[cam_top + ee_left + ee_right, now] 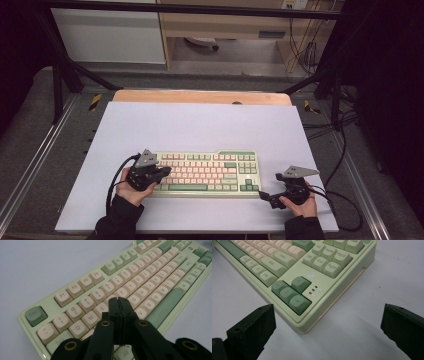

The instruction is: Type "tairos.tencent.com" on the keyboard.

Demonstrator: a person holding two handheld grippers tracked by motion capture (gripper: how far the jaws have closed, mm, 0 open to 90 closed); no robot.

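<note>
A pale green keyboard (207, 172) with cream and green keys lies on the white mat, near its front edge. My left gripper (166, 173) hovers over the keyboard's left end, held in a hand. In the left gripper view its jaws (119, 300) are pressed together with nothing between them, tips low over the letter keys (150, 277) near the middle rows. My right gripper (263, 194) rests on the mat by the keyboard's front right corner. In the right gripper view it (327, 309) stands wide open, with that corner and the arrow keys (289, 292) ahead of it.
The white mat (200, 125) covers a wooden table (200, 96) set in a black metal frame. Cables (350, 200) trail off to the right of the mat. Bare mat stretches behind the keyboard.
</note>
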